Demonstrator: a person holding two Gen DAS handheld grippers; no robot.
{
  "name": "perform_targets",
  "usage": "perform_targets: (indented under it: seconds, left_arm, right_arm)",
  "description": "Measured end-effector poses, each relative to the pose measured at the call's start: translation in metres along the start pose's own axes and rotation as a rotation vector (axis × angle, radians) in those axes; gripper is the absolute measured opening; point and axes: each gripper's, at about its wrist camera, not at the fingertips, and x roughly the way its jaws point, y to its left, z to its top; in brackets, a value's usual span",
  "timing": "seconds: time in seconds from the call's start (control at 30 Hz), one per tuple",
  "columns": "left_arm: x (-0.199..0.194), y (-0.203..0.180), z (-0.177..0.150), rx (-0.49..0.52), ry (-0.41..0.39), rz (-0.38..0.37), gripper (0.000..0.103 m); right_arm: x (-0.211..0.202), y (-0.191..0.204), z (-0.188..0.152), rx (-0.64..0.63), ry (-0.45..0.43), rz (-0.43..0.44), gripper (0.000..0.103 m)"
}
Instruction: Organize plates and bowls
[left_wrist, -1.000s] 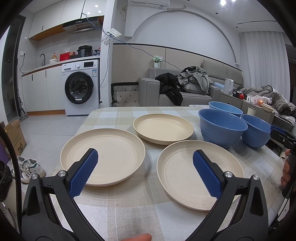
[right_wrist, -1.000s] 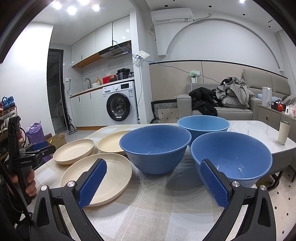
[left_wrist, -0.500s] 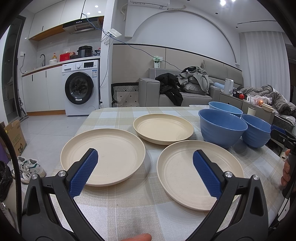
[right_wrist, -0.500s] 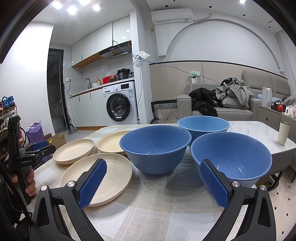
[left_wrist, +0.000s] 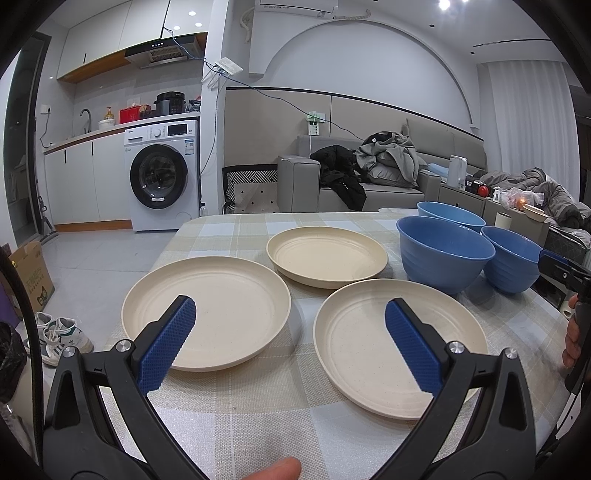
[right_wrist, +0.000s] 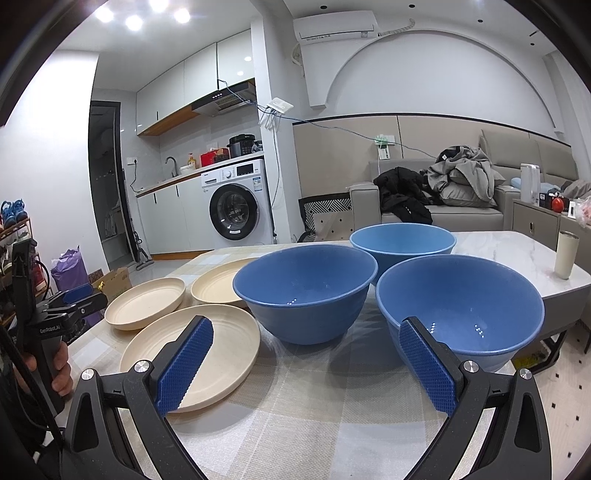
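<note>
Plates (left_wrist: 207, 310) and bowls (right_wrist: 306, 295) sit unstacked on table.

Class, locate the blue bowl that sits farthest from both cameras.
The farthest blue bowl stands at the table's far right in the right wrist view, behind the two nearer blue bowls.

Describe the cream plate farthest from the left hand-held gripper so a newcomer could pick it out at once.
Start at the table with the checked cloth. Three cream plates lie on it left of three blue bowls. The farthest plate lies toward the sofa, behind the gap between the two nearer plates. It alone looks smaller and deeper-walled.
</note>
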Motion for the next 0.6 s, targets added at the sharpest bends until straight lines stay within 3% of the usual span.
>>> perform_targets:
  seconds: [0.6]
  left_arm:
    - [-0.007, 0.013, 0.017, -0.043, 0.019, 0.001, 0.102]
  right_arm:
    - [-0.002, 0.009, 0.023, 0.035, 0.024, 0.013, 0.103]
